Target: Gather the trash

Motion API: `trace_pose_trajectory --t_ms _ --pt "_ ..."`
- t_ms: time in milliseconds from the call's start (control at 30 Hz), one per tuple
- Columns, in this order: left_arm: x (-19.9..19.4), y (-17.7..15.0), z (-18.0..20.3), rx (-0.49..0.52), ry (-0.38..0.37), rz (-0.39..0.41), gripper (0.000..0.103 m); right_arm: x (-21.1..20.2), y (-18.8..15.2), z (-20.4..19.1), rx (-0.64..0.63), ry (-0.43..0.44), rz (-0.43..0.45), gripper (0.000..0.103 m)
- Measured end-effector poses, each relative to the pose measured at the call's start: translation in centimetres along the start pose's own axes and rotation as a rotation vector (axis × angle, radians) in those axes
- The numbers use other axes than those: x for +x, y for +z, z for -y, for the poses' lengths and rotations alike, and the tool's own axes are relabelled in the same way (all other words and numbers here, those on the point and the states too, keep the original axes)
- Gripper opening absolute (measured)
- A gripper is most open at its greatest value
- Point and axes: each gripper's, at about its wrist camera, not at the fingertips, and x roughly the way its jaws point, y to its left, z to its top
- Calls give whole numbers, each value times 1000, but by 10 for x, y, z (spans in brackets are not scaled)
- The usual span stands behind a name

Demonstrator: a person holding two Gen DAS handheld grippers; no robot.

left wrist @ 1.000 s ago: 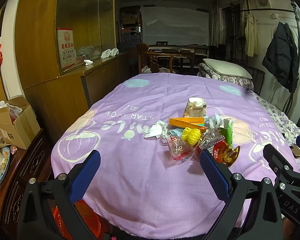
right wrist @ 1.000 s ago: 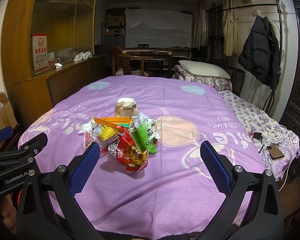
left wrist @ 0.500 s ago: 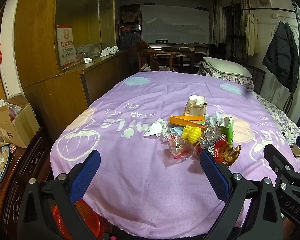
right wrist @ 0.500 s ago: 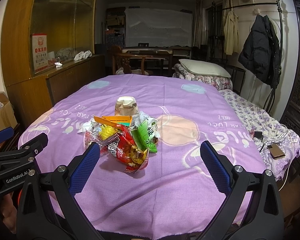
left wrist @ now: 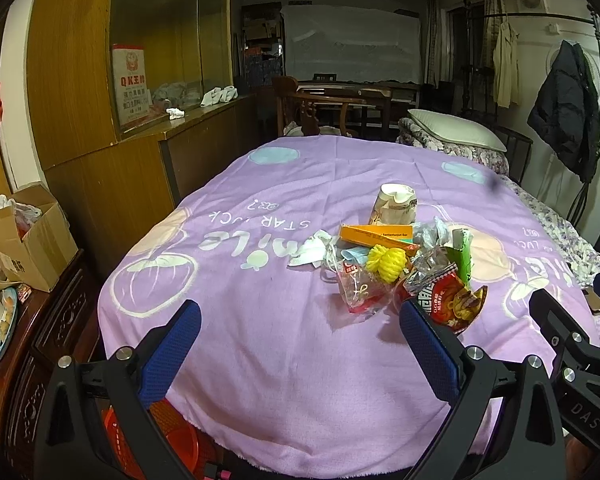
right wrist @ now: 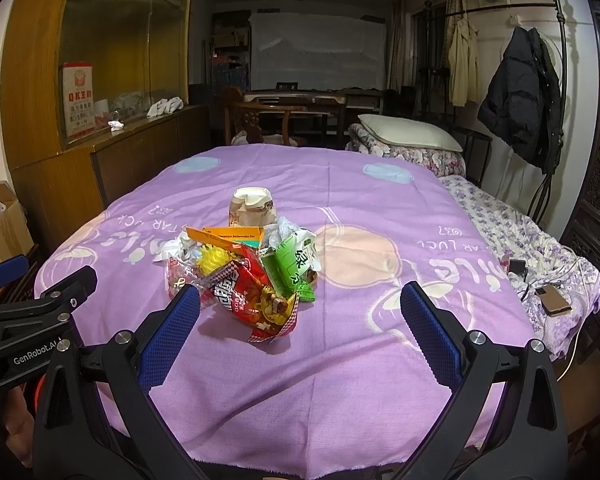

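The right gripper (right wrist: 300, 330) hangs over the near edge of a purple cloth (right wrist: 340, 380), its 2 blue pads (right wrist: 168, 338) wide apart and holding nothing. A trash pile (right wrist: 248, 270) lies mid-cloth: a red wrapper (right wrist: 256, 300) in front, a green packet (right wrist: 290, 266), an orange box (right wrist: 228, 236), a crumpled cup (right wrist: 253, 206) behind. The left gripper (right wrist: 24, 308) shows at the left edge, and a phone (right wrist: 553, 300) lies on the bed at right.

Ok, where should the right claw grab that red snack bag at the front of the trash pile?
Pinch the red snack bag at its crumpled near end, coming in low from the near table edge with the right claw. That end pokes out of the pile, free of the green packet, and probably flattens easily between the jaws.
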Motion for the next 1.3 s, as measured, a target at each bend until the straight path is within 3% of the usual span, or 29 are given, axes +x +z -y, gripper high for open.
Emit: trace_pose_trajectory --t_ms 400,733,867,967,1133,1300 --pt "35 -8 -2 -5 22 -79 97 31 -8 1 9 6 -84 96" --pt "94 -27 -20 -33 51 -209 97 109 -42 17 42 167 -282 96" --pt "106 -32 -18 -25 15 -235 97 141 -65 37 158 229 -371 96" --pt "111 -31 -7 22 -15 -223 97 145 -67 37 126 250 -340 97" --pt "126 -17 13 69 -62 -194 97 146 -74 19 -20 212 -304 98" --pt "153 -3 33 80 -152 -203 97 144 -82 10 -84 190 -263 98"
